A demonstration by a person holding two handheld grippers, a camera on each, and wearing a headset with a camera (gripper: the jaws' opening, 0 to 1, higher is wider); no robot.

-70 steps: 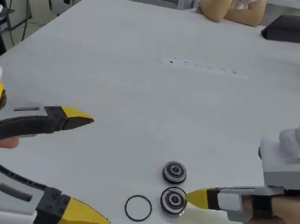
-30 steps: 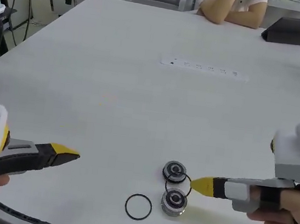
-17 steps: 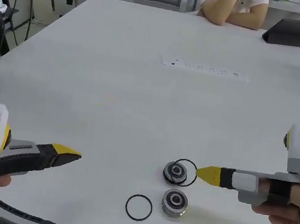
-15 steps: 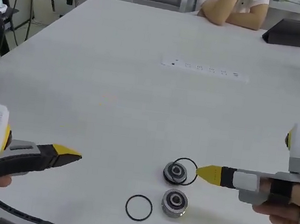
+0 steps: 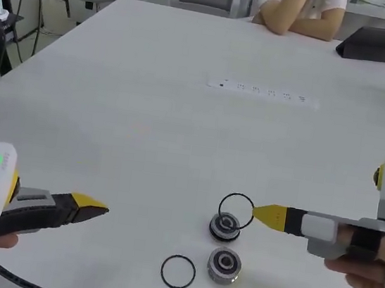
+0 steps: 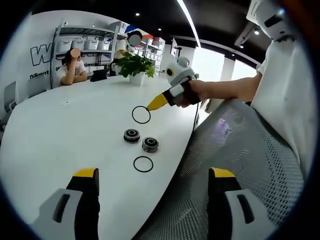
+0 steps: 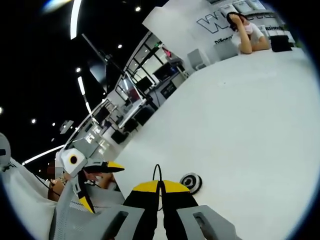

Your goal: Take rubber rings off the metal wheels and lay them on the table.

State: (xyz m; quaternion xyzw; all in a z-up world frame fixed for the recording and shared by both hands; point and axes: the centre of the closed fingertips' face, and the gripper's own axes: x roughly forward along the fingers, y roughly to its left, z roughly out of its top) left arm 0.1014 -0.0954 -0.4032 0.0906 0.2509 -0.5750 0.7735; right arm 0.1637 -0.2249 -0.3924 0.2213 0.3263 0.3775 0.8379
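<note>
Head view, left to right: work gathered close to the near edge of the table (image 5: 182,114).
Left gripper (image 6: 152,172): jaws spread wide and holding nothing. It hangs at the near edge, left of the wheels, with its tips turned toward them.
Loose ring (image 5: 162,270): lies flat on the table, just left of the nearer wheel and not touching it.
Nearer wheel (image 5: 224,262): rests flat, closest to the near edge.
Farther wheel (image 5: 225,225): rests flat just beyond the nearer wheel, with a small gap between them. Whether either wheel carries a ring cannot be told.
Held ring (image 5: 238,194): pinched at one side. In the left gripper view it hangs in the air above the two wheels, clear of the table.
Right gripper (image 5: 260,213): jaws closed on the held ring. In the right gripper view a thin black line rises between the yellow tips.
Right hand (image 5: 367,270): wrapped round the handle. The gripper is held roughly level and reaches in from the right edge, pointing left.
Step in hand: judged to be carrying the freed ring to a place on the table.
Doing it well: choose bare table away from both wheels and the loose ring. Lower the ring until it touches, tilt it flat, then open the jaws. Released on edge, so thin a ring would likely roll or cling to a jaw.
</note>
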